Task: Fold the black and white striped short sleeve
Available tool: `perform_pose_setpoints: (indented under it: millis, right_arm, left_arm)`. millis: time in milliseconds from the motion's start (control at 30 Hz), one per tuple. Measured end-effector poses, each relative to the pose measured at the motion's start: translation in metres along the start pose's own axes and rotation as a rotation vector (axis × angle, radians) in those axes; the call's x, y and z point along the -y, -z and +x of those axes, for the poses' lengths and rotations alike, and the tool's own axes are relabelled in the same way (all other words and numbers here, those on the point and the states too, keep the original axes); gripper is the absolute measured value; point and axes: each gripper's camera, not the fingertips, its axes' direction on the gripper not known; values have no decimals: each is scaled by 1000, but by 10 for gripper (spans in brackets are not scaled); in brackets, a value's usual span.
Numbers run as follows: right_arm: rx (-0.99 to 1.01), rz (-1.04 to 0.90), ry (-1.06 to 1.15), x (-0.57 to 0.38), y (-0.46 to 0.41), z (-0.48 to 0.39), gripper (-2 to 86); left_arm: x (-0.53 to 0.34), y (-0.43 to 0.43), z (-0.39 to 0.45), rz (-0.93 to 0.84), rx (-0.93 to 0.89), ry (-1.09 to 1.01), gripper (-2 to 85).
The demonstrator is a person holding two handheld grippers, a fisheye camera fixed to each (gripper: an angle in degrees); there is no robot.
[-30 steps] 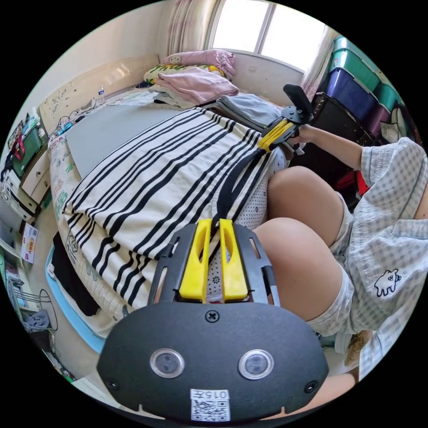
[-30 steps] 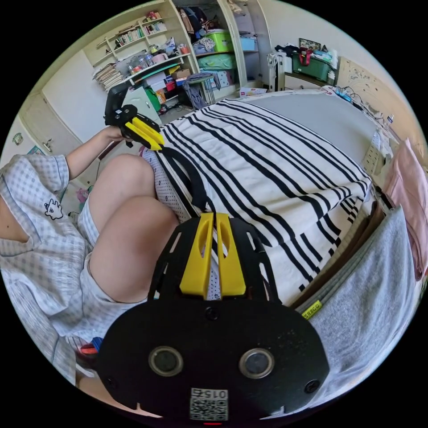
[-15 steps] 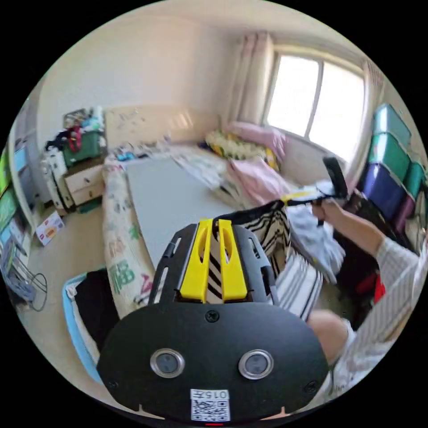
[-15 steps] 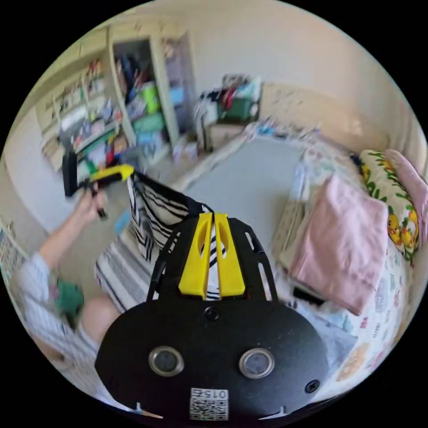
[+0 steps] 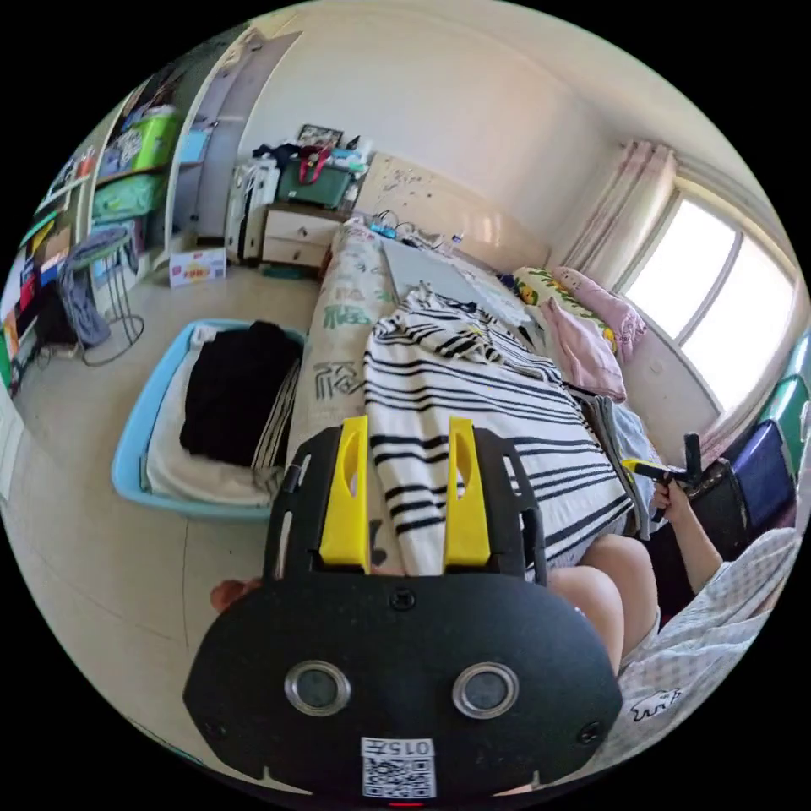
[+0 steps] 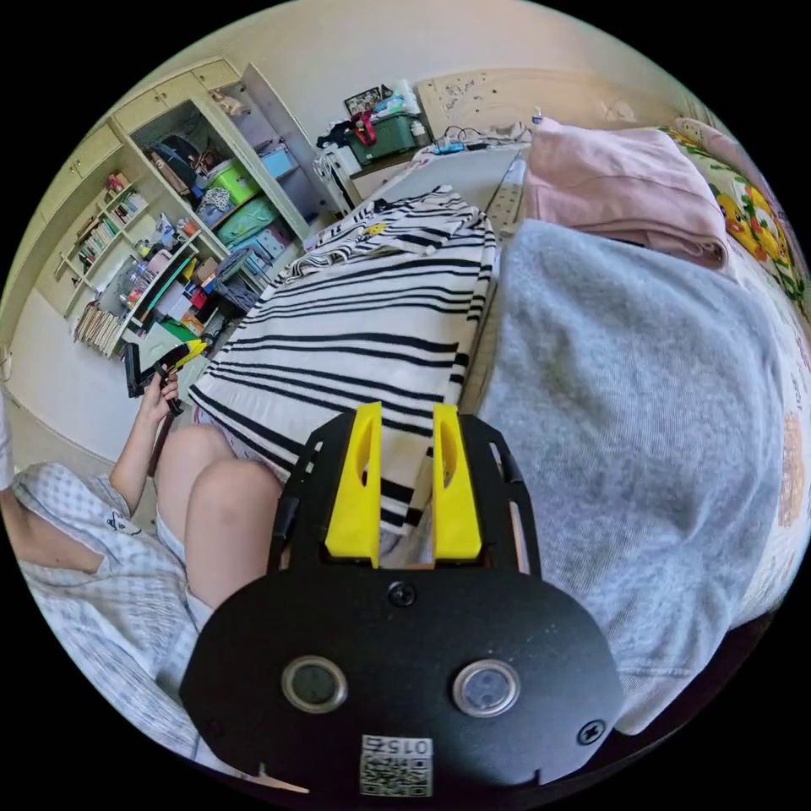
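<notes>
Both tongs (image 5: pixel 405 431) (image 6: pixel 405 427) parted; striped shirt (image 5: pixel 473 397) lengthwise along bed (image 5: pixel 338 296).

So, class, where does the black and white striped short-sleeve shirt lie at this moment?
In both gripper views the black and white striped short-sleeve shirt lies spread on the bed, just ahead of each open tool, beside the folded grey garment, its near edge by the person's knees.

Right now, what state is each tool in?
Left tool: open, jaws apart over the striped shirt, holding nothing.
Right tool: open, jaws apart over the striped shirt's edge beside the grey garment, holding nothing.
</notes>
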Motion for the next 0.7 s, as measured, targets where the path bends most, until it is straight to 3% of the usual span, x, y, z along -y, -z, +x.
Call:
perform_pose_setpoints:
  millis: [100,267,433,700]
  right_arm:
    - [44,3,-44,-30,7,-1,100]
    - [-55,28,-65,-63,13,-23,66]
    - [-63,107,-129,-95,27,-24,14]
    - [-209,25,-19,-109,57,-62,-4]
  left_arm:
    - [-15,9,-31,-60,-161,103,134]
    - [-36,24,-41,20,-144,196,56]
    - [-37,39,-62,27,-294,275,-3]
    - [-37,104,-69,107,-194,256,-5]
